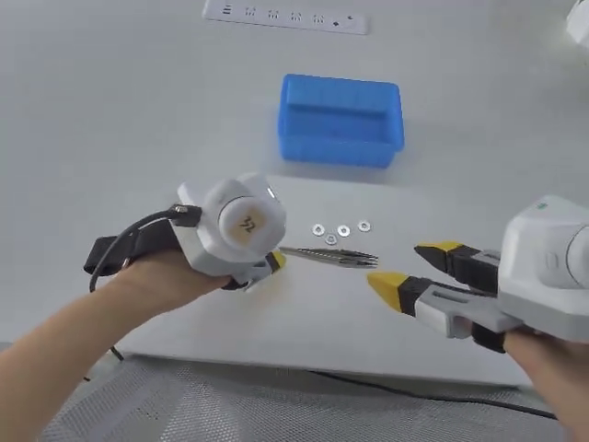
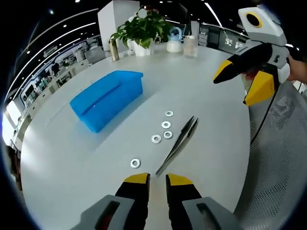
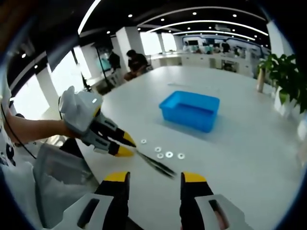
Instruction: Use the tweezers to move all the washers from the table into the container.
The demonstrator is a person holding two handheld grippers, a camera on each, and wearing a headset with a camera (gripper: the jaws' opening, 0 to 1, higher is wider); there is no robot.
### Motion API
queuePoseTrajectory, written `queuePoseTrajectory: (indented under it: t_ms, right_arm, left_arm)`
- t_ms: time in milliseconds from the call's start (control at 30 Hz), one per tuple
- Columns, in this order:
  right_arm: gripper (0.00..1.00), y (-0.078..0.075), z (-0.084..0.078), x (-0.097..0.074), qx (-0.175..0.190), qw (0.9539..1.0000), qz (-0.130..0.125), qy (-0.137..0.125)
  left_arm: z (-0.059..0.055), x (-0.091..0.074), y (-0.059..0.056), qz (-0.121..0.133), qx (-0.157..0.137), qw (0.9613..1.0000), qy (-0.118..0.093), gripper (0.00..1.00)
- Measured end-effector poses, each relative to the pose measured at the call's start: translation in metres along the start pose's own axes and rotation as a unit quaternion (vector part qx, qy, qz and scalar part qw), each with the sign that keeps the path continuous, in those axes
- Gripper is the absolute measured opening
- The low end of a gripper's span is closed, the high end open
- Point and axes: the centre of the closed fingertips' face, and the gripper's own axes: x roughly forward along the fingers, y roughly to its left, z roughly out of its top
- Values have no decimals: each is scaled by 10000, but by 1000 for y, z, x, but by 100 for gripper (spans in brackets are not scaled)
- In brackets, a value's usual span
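The left hand [image 1: 161,272] reaches in low from the left, its left hand-held gripper [image 1: 274,261] level over the white surface [image 1: 138,110], yellow-tipped jaws only narrowly apart and holding nothing. The slim metal tweezers [image 1: 329,255] lie flat, their near end just ahead of those tips. The right hand-held gripper [image 1: 409,265] hovers by the tweezers' other end, jaws spread wide. Small flat metal washers [image 1: 343,230] lie just beyond the tweezers; the blue rectangular plastic container [image 1: 340,138] sits farther back.
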Motion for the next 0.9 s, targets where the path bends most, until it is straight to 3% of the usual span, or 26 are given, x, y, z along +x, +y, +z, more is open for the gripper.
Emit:
queuePoseTrajectory:
  t_ms: [200,267,500,600,900]
  right_arm:
    - [38,0,1,0,-8,10000,0,9]
    - [38,0,2,0,-6,10000,2,-10]
    - [37,2,2,-1,-47,10000,31,-1]
    - [36,4,5,0,-94,9999,56,-7]
    - [33,12,10,4,-351,9993,147,28]
  left_arm:
    - [3,4,2,31,395,9992,-5,0]
    - [4,3,0,12,584,9983,-7,0]
    - [3,2,-4,-102,837,9964,-29,0]
    - [3,-1,-11,-281,913,9954,-54,0]
    - [10,-17,-21,-436,761,9961,-108,0]
